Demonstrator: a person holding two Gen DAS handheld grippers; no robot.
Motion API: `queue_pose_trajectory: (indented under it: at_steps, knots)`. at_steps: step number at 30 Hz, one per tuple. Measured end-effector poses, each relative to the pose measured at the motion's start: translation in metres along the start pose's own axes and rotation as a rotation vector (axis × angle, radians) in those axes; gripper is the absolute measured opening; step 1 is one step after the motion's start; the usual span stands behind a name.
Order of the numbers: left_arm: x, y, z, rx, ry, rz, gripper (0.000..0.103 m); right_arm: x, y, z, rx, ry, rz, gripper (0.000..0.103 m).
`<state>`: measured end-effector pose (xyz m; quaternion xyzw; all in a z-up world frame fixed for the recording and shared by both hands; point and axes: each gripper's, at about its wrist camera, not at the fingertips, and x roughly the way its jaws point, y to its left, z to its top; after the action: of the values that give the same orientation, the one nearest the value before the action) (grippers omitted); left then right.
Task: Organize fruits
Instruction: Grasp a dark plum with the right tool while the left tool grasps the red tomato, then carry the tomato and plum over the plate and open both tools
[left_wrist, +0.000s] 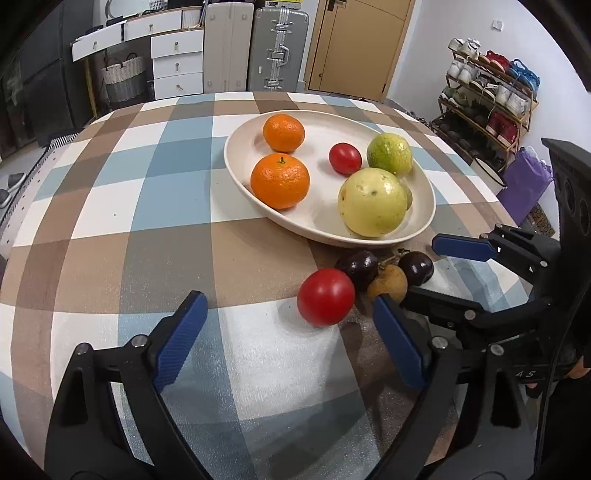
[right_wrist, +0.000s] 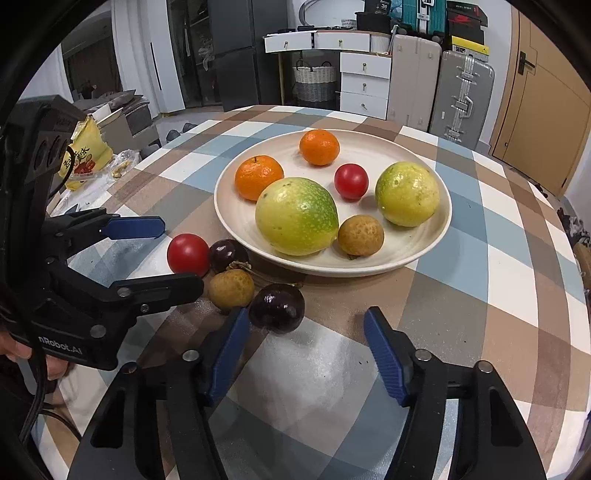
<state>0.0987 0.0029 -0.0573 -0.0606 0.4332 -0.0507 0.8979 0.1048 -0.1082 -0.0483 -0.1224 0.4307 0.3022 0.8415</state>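
A cream plate (left_wrist: 236, 155) (right_wrist: 424, 251) holds two oranges (left_wrist: 279, 181), a red tomato (right_wrist: 351, 181), two yellow-green fruits (right_wrist: 296, 216) and a brown longan (right_wrist: 360, 235). On the cloth beside the plate lie a red tomato (left_wrist: 325, 297) (right_wrist: 188, 254), two dark plums (right_wrist: 276, 308) (left_wrist: 357, 264) and a longan (right_wrist: 231, 288) (left_wrist: 387, 283). My left gripper (left_wrist: 288, 314) is open, the tomato just inside its right finger. My right gripper (right_wrist: 306, 328) is open, the near plum by its left finger. Each gripper shows in the other's view (right_wrist: 162, 254) (left_wrist: 417, 269).
The table carries a blue, brown and white checked cloth (left_wrist: 166, 192). Behind stand drawers (left_wrist: 177, 66), suitcases (left_wrist: 277, 55), a door and a shoe rack (left_wrist: 487, 99). A yellow bag (right_wrist: 85, 155) lies off the table's left side.
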Motion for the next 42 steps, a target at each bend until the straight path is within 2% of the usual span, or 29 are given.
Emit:
queue_pose_trajectory:
  at_steps: [5,8,10,12,16,22,29,42]
  knots:
    - [-0.001,0.0,0.001,0.008,-0.009,0.001,0.067,-0.001,0.0,0.001,-0.002,-0.006,0.012,0.054]
    - [-0.002,0.001,0.001,0.007,-0.015,-0.03,0.054,-0.002,0.001,0.0,0.003,-0.01,0.029,0.05]
    - [-0.003,0.0,0.001,0.011,-0.014,-0.038,0.036,-0.002,0.001,0.0,0.003,-0.011,0.032,0.05]
    - [-0.003,-0.001,0.0,0.014,-0.01,-0.047,0.029,-0.002,0.002,0.0,0.001,-0.011,0.033,0.049]
    - [-0.004,0.001,-0.001,0.0,-0.013,-0.074,0.029,-0.001,0.004,0.001,-0.004,-0.011,0.04,0.047]
    - [-0.006,0.005,-0.003,-0.02,-0.017,-0.076,0.028,-0.001,0.005,0.001,-0.004,-0.013,0.052,0.042]
    - [-0.009,0.009,-0.004,-0.038,-0.026,-0.076,0.028,-0.002,0.009,0.001,-0.013,-0.014,0.075,0.028]
    - [-0.021,0.01,-0.003,-0.041,-0.06,-0.064,0.028,-0.012,0.006,-0.003,0.002,-0.045,0.079,0.028]
